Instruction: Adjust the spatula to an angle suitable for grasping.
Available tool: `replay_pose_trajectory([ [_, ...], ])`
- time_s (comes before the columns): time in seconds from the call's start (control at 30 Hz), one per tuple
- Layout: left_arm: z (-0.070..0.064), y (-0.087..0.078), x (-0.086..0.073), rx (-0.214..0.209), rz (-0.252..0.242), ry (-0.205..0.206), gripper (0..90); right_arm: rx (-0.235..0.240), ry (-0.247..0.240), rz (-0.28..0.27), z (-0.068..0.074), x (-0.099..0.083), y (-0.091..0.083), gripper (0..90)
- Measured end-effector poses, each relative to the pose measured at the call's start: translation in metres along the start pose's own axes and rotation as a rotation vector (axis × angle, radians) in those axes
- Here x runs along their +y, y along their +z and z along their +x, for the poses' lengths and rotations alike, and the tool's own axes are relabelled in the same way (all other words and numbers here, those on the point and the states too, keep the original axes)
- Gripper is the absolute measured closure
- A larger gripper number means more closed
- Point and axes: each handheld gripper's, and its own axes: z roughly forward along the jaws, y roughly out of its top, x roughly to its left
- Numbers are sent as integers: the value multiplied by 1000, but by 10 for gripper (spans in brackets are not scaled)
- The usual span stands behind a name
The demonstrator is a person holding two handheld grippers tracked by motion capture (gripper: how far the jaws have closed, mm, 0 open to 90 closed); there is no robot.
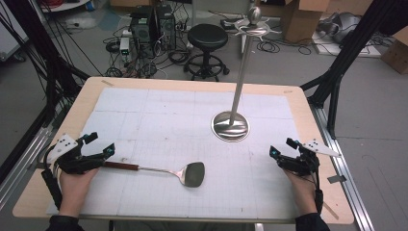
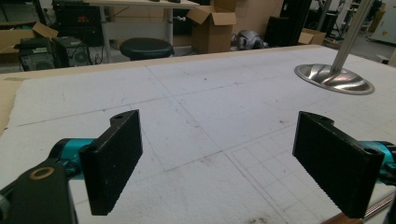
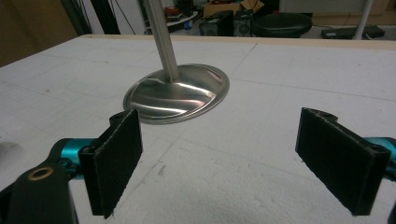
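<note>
A metal spatula point(image 1: 185, 173) with a brown wooden handle point(image 1: 120, 166) lies flat on the white foam sheet point(image 1: 159, 120), head pointing right. My left gripper point(image 1: 102, 143) stands open at the handle's end, nothing between its jaws. In the left gripper view the gripper point(image 2: 219, 163) is wide open and the handle tip point(image 2: 348, 218) shows below its right jaw. A steel stand with a round base point(image 1: 231, 126) and a tall pole point(image 1: 243, 62) rises mid-table. My right gripper point(image 1: 283, 147) is open at the right, facing the stand base point(image 3: 180, 93); in its own view the right gripper point(image 3: 219, 163) holds nothing.
The wooden table edge point(image 1: 192, 82) frames the foam sheet. Beyond the far side stand a black stool point(image 1: 208, 38), computer towers point(image 1: 151, 24) with cables, and cardboard boxes point(image 1: 300, 19). Black frame legs point(image 1: 337, 72) flank the table.
</note>
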Motion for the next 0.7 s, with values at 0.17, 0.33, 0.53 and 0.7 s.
replay_pose_trajectory([
  [0.17, -1, 1, 0, -3, 10, 17, 165, 7, 13, -12, 0, 1, 0, 142],
  [0.33, -1, 0, 1, -8, -9, 2, 165, 16, 19, -30, 3, 6, 3, 142],
  [0.53, -1, -1, 2, -4, -9, 4, 165, 22, 10, -34, 5, 8, 2, 142],
  [0.7, -4, -1, 5, -15, -6, 16, 166, 41, -8, -43, 9, 11, 4, 142],
])
